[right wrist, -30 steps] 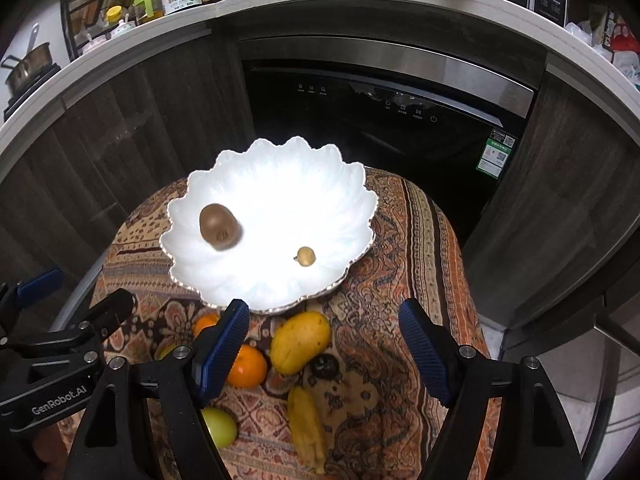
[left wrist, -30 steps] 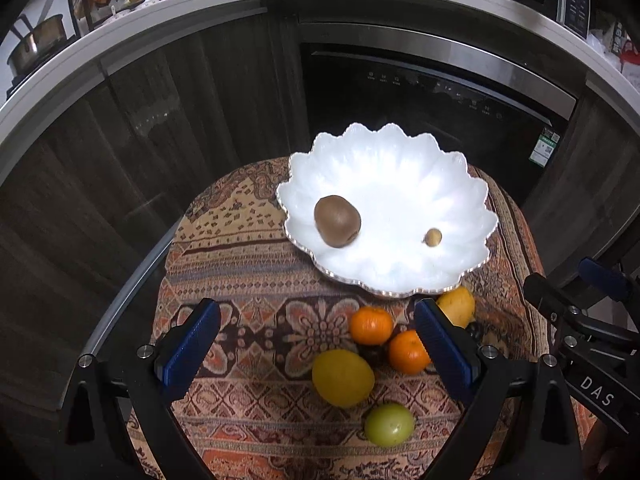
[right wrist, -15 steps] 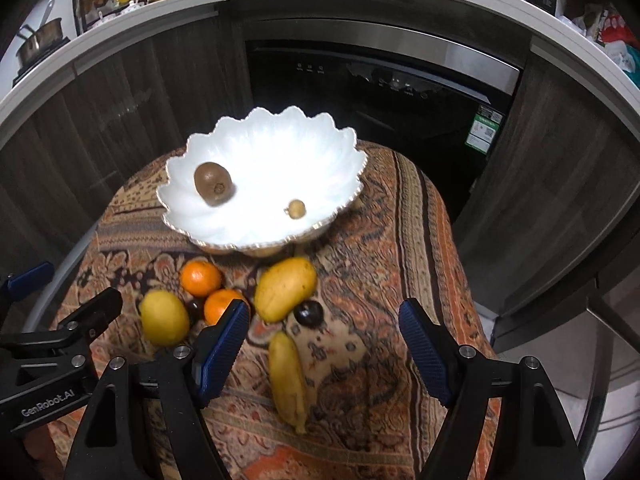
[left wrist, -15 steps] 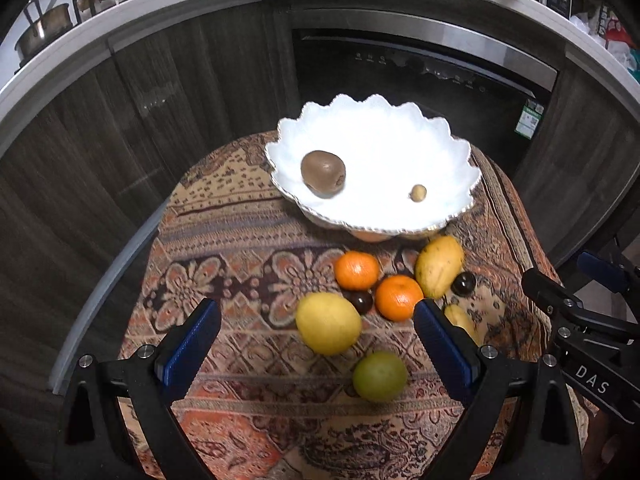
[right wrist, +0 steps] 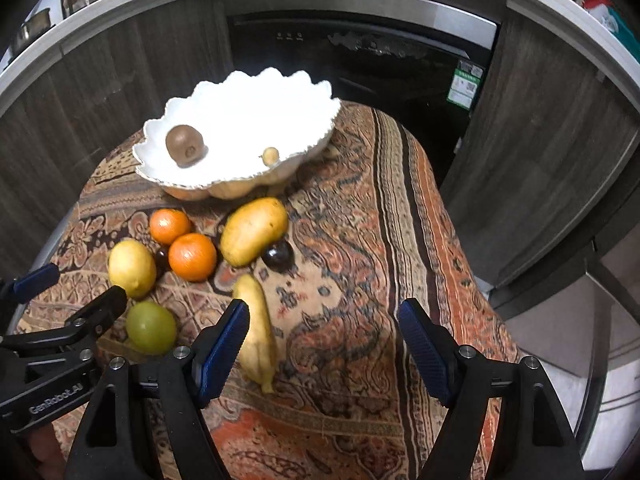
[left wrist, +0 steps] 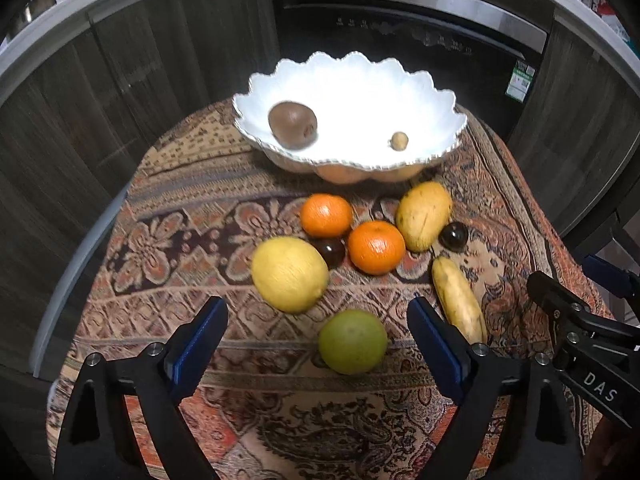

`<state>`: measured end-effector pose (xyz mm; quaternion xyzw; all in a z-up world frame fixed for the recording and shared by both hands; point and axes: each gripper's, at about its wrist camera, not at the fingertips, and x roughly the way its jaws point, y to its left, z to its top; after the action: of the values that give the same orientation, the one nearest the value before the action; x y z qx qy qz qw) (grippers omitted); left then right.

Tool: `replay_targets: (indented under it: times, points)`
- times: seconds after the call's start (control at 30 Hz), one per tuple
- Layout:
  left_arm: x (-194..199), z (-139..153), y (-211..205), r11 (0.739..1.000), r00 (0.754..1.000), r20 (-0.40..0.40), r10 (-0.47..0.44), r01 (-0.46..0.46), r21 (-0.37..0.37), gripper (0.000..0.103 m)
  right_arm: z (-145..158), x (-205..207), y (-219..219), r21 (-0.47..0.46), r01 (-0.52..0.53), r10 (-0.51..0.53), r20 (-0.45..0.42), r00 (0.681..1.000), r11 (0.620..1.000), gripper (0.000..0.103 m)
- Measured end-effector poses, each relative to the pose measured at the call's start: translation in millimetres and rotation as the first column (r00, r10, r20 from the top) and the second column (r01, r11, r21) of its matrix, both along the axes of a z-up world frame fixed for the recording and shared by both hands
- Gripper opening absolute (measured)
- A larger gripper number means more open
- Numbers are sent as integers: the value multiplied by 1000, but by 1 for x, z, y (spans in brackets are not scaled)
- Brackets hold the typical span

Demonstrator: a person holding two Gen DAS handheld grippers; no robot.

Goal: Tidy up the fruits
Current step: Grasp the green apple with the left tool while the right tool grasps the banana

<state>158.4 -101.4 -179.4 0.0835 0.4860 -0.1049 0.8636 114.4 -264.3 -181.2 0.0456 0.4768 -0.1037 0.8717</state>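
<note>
The left gripper (left wrist: 318, 330) hangs over the near part of the patterned cloth (left wrist: 168, 240) that covers the small table; its jaws are closing, with nothing pressed between the blue pads, though the green fruit (left wrist: 353, 341) lies on the cloth in the gap ahead of them. The right gripper (right wrist: 324, 338) hangs beside it with jaws apart and nothing held; the banana (right wrist: 256, 332) lies just inside its left pad, near the cloth's near edge, pointing away toward the middle.

Just beyond the green fruit sits the lemon (left wrist: 289, 273) (the largest of the loose fruit), toward the left of the cluster. A dark plum (left wrist: 330, 251) is tucked against it, touching the nearer orange (left wrist: 376, 247). The farther orange (left wrist: 326, 216) sits just behind, touching or nearly touching its neighbour. To the right of the oranges lies the mango (left wrist: 423, 216), tilted, with a second dark plum (left wrist: 453, 236) just beside its near right end.

At the far edge of the cloth stands the white scalloped bowl (left wrist: 432, 100), its base close behind the oranges and mango. Inside it are a kiwi (left wrist: 293, 124) at the left side and a small round brownish fruit (left wrist: 399, 141) (too small to name) toward the right, the two well apart.

Behind the table stands a dark oven door (right wrist: 360, 60) set between wood-grain cabinet fronts (right wrist: 540, 140), under a pale countertop edge (right wrist: 100, 20).
</note>
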Motion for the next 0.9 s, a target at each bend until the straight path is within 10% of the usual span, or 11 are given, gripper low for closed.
replay_targets:
  times: [0.9]
  points:
    - [-4,-62,-18,1000,994,-112,-18,20,19,48,-32,-5,-4,23,12,-11,-38,999,1000,78]
